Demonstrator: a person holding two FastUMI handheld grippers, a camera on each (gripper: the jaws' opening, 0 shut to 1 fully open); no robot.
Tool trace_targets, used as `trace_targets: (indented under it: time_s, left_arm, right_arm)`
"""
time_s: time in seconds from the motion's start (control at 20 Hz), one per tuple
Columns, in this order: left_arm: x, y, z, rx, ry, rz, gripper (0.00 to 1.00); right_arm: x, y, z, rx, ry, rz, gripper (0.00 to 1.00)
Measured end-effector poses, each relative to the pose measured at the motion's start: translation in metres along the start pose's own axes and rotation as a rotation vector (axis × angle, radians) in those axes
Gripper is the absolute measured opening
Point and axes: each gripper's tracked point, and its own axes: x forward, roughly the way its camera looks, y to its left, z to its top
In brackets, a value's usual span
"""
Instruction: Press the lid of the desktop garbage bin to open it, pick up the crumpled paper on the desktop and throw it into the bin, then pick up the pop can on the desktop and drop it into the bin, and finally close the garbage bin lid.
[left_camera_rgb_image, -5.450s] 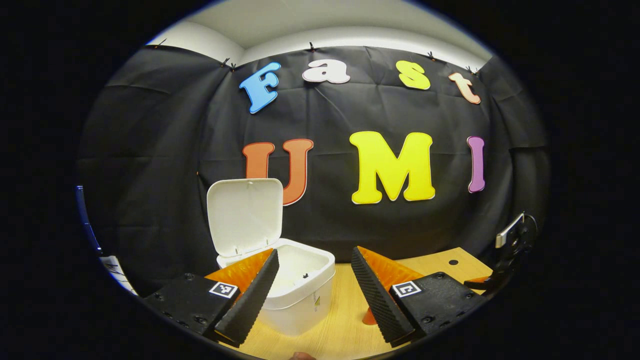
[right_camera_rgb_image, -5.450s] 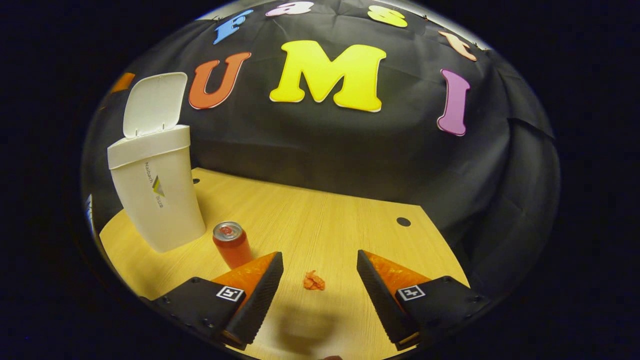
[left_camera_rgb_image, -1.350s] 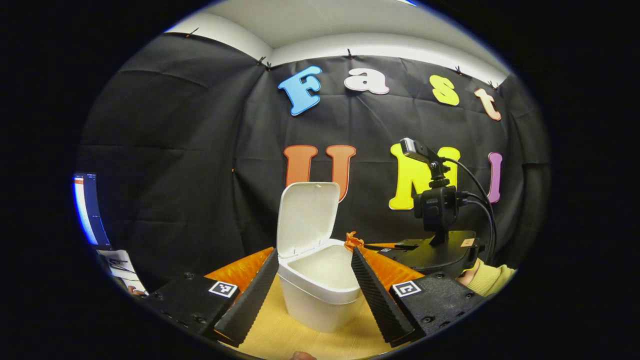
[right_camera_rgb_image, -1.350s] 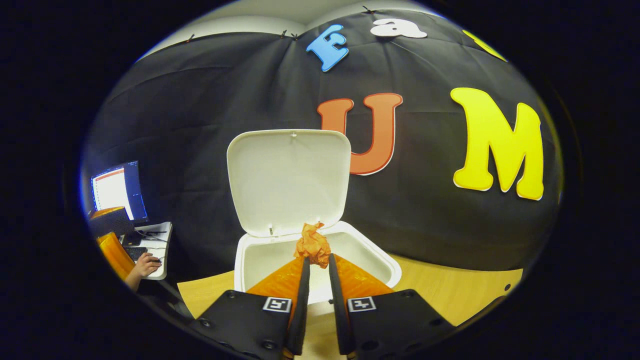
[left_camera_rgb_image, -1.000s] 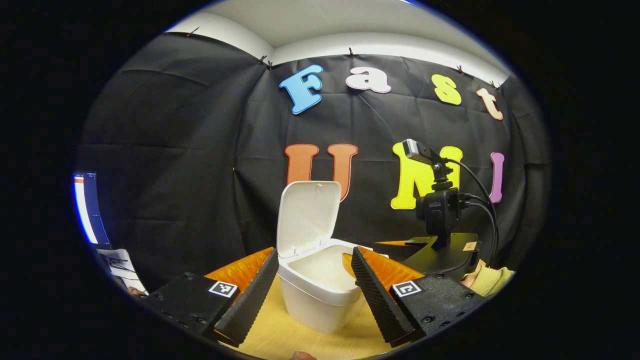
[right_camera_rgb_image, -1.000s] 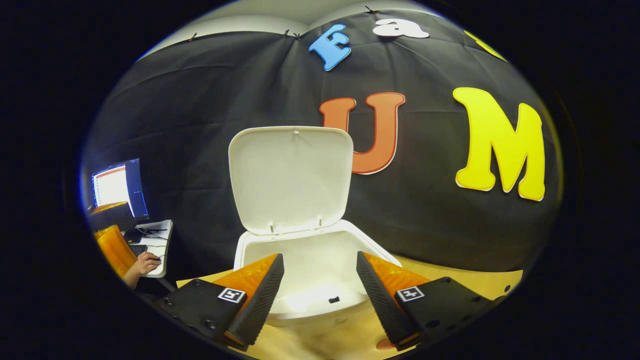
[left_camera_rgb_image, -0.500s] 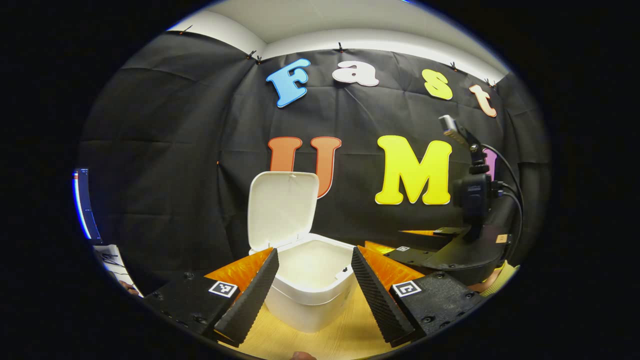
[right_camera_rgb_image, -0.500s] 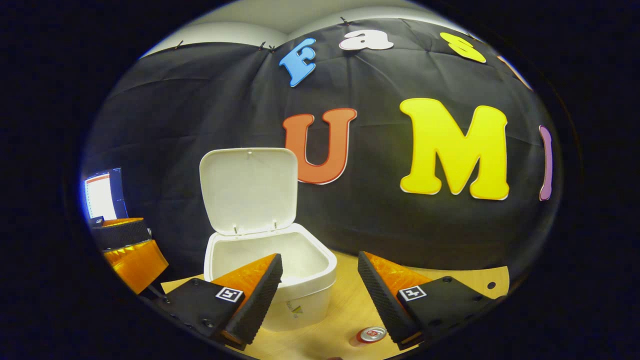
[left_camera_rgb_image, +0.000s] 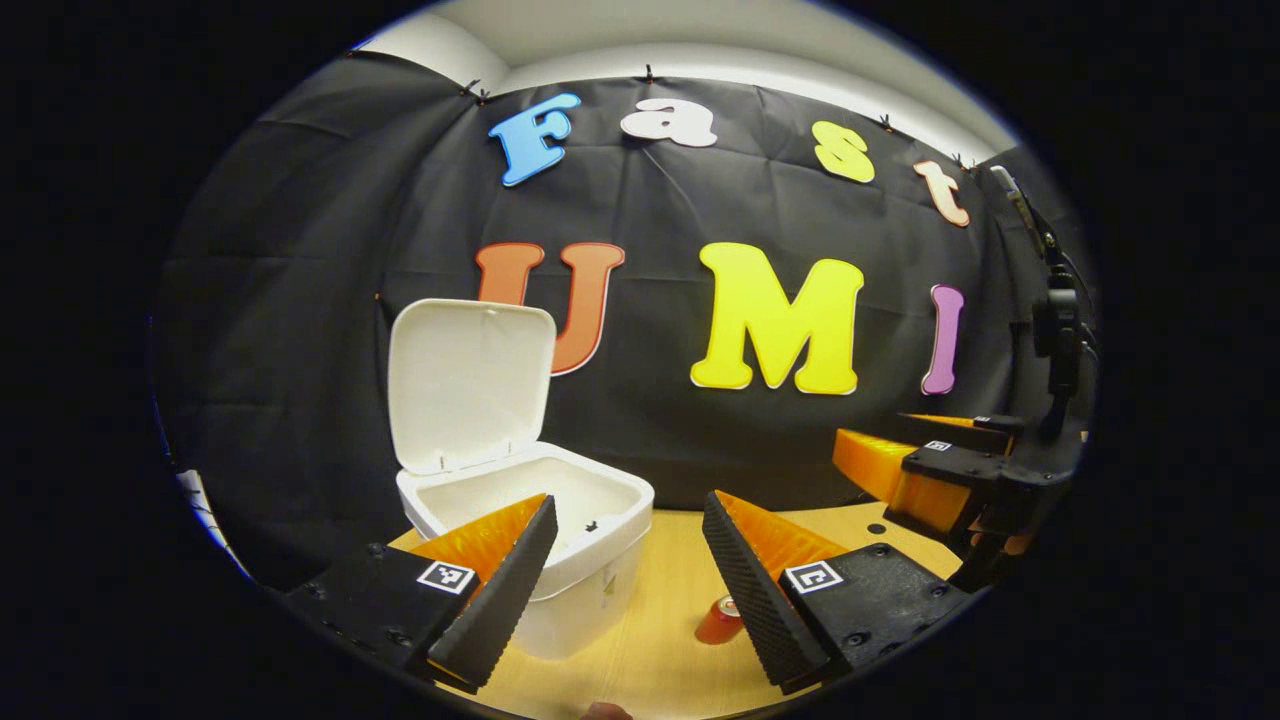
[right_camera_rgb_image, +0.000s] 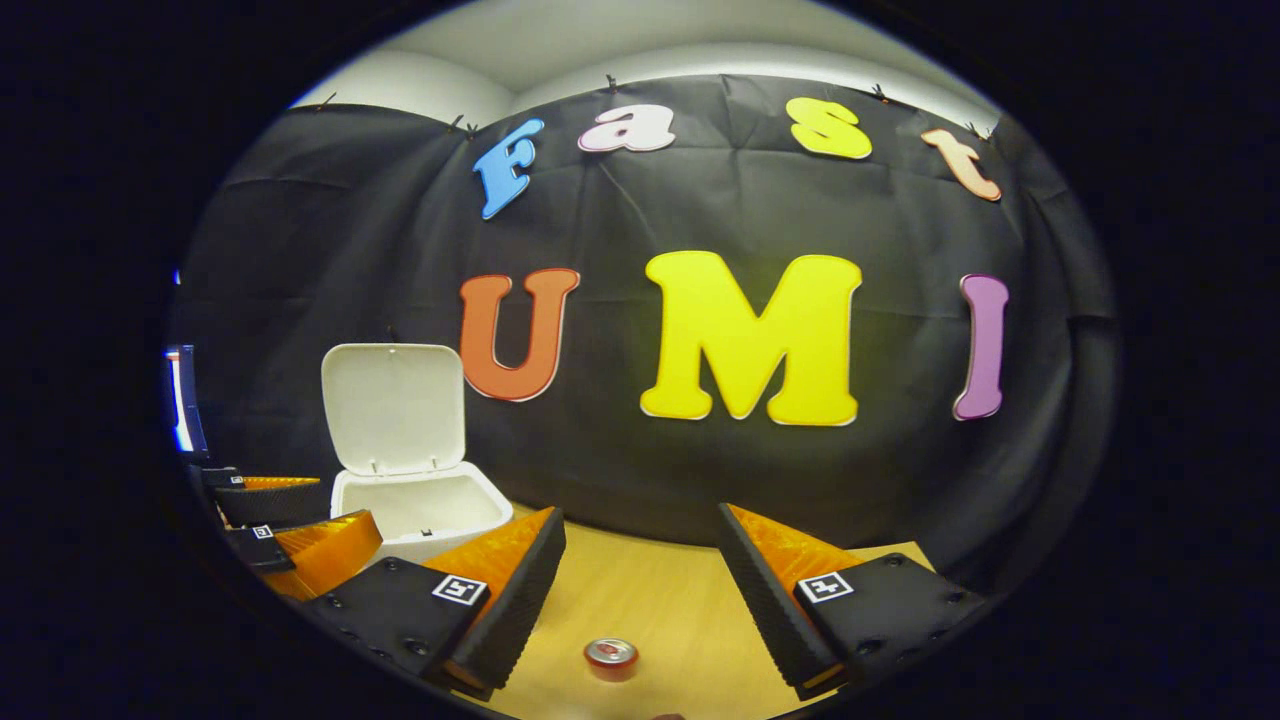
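The white desktop bin (left_camera_rgb_image: 560, 575) stands on the wooden table (left_camera_rgb_image: 660, 570), its lid (left_camera_rgb_image: 470, 385) raised upright at the back. My left gripper (left_camera_rgb_image: 628, 505) is open and empty, with its left finger in front of the bin's rim. A red pop can (left_camera_rgb_image: 718, 620) stands right of the bin, partly behind my left gripper's right finger. In the right gripper view the can (right_camera_rgb_image: 611, 657) sits low between the fingers of my open, empty right gripper (right_camera_rgb_image: 640, 515). The bin (right_camera_rgb_image: 415, 505) and its lid (right_camera_rgb_image: 393, 405) lie off to the left there.
My right gripper (left_camera_rgb_image: 875, 432) hangs open above the table's right end in the left gripper view. The left gripper (right_camera_rgb_image: 345, 508) shows at the left edge beside the bin in the right gripper view. The black cloth wall stands right behind the table (right_camera_rgb_image: 650, 600).
The right gripper opened over the bin, let the crumpled paper go, then drew back to the right and now faces the can. The left gripper turned right, bringing the can into its view.
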Motion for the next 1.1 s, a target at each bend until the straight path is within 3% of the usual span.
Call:
trace_targets:
  time_s: [0.4, 0.8, 1.1]
  left_arm:
    - [0.039, -0.058, -0.06, 0.062, 0.115, -0.141, 0.97]
    - [0.069, -0.103, -0.152, 0.065, 0.232, -0.263, 0.97]
    - [0.094, -0.112, -0.207, 0.082, 0.321, -0.273, 0.97]
  right_arm:
    - [-0.042, -0.071, -0.006, -0.008, -0.003, -0.187, 0.97]
    - [-0.072, -0.095, -0.018, -0.02, 0.011, -0.288, 0.96]
    - [-0.087, -0.107, -0.041, 0.025, 0.08, -0.344, 0.96]
